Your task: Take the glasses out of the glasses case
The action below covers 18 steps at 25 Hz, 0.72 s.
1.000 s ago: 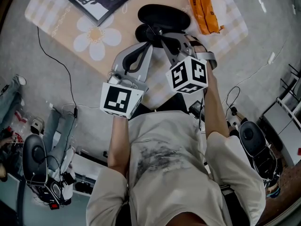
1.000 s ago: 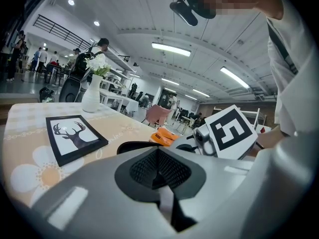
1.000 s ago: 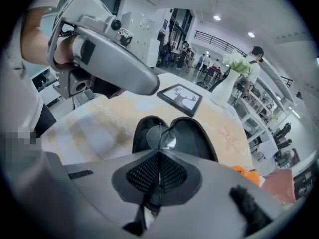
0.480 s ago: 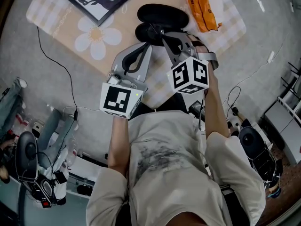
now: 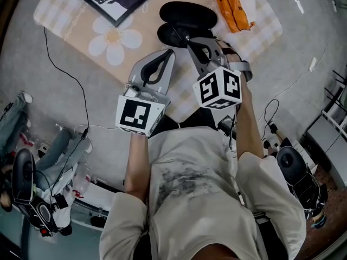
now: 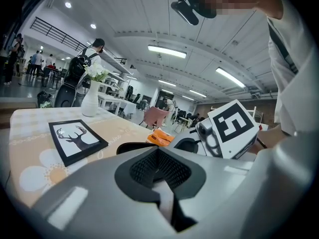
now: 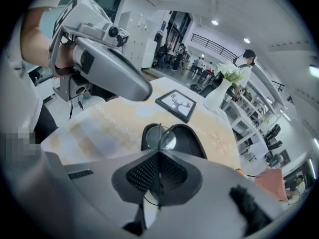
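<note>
Dark-framed glasses [image 7: 160, 137] in right gripper [image 7: 158, 156]

The black glasses case [image 5: 187, 14] lies open on the table [image 5: 135, 42]; thin-rimmed glasses [image 7: 167, 139] stand just above it, pinched in the right claw [image 7: 158, 156].

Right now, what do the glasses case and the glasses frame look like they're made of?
The glasses case looks like rigid matte black plastic or leatherette: a shell shape, little shine. The glasses seem thin dark metal wire, going by the hairline rim.
</note>
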Motion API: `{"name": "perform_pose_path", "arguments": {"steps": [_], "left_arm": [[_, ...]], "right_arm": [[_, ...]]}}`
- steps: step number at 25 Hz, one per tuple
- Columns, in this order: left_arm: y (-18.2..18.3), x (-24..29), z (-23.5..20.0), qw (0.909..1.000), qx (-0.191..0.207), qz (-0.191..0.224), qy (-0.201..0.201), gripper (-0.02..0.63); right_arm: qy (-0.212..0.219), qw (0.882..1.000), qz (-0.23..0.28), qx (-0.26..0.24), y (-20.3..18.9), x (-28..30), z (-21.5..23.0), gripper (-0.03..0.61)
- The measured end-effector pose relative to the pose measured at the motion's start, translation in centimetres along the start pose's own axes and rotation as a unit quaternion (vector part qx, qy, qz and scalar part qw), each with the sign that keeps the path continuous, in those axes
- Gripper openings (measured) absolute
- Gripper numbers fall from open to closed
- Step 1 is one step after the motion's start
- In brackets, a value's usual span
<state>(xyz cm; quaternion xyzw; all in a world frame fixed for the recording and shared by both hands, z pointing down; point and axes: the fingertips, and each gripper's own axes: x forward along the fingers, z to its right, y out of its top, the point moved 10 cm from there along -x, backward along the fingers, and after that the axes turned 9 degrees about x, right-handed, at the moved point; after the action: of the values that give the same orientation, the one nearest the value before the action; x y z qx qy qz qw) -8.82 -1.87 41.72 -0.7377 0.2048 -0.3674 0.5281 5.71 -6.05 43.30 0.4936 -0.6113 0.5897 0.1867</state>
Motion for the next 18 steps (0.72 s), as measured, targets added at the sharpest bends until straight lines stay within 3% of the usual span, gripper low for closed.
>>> {"name": "perform_pose_path", "arguments": {"steps": [18], "left_arm": [[-2.0,-2.9,0.8,0.9999,-0.003,-0.012,0.000,0.008]], "right_arm": [[0.008,1.000,0.006,0.012,0.5,-0.3,-4.2,0.018]]}}
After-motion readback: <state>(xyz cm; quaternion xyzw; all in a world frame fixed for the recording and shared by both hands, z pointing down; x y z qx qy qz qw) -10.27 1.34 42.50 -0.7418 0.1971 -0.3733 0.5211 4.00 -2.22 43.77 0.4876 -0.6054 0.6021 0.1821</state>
